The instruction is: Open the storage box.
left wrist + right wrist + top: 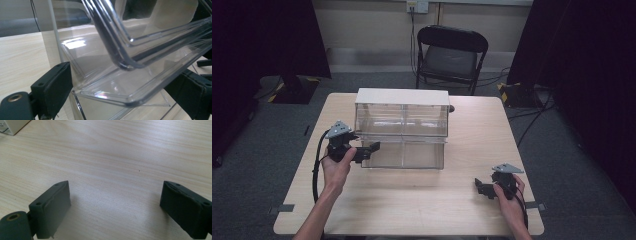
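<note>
your left tool (371, 148) sits at the lower left corner of the clear plastic drawer unit (402, 127), which stands at the middle of the tabletop (422, 200) with its white top (402, 96) facing up. the lower drawer (404, 154) juts forward of the upper one, and that is why you come in from the side at its front corner: the protruding edge is the only part that offers a grip.

in the left gripper view the jaws stand wide apart, one on each side of the drawer's clear rim (130, 96), which runs between them without either pad pressing on it. the tool is open around the rim, not clamped; it looks placed to close on that lip and draw or push the drawer, though which way you mean to move it cannot be told.

your right tool (482, 187) rests low near the front right corner of the tabletop, well apart from the unit. in the right gripper view its jaws are spread wide over bare wood (112, 157) and hold nothing. it seems parked out of the way, free to steady the unit if the drawer drags the whole case along.

a black folding chair (451, 55) stands beyond the far edge.
</note>
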Demonstrator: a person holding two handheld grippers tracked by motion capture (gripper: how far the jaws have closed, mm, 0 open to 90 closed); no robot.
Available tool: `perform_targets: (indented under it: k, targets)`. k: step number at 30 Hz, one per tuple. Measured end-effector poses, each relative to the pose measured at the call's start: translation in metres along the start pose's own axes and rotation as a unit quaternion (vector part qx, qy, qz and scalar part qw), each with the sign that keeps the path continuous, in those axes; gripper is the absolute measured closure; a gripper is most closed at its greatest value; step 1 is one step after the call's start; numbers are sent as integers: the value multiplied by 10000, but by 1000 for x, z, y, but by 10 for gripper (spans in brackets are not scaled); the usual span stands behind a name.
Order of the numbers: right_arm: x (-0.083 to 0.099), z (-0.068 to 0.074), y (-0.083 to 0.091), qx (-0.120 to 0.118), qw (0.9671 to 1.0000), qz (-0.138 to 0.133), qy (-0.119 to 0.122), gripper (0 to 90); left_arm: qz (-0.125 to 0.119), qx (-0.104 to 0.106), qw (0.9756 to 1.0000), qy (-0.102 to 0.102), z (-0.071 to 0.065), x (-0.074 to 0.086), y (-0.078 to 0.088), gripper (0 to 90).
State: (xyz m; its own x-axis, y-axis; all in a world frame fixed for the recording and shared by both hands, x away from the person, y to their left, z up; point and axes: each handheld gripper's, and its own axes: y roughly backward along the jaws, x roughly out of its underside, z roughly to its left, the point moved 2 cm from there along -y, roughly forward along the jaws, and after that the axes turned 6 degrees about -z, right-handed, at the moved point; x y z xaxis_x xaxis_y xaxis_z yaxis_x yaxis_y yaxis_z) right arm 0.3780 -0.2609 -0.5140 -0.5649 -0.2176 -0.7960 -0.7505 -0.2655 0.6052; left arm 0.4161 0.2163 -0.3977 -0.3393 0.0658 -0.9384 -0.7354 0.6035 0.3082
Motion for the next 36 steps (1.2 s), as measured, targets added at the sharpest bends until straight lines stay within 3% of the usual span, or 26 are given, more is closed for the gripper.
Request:
perform_targets:
  k: [13,16,36]
  targets:
    - [0,0,0,0,10000,0,1,88,-28,40,10000,73,1,0,-1,91]
    - [0,0,0,0,10000,0,1,88,8,12,10000,3,1,0,0,93]
    - [0,0,0,0,10000,0,2,88,8,-8,10000,18,0,0,0,93]
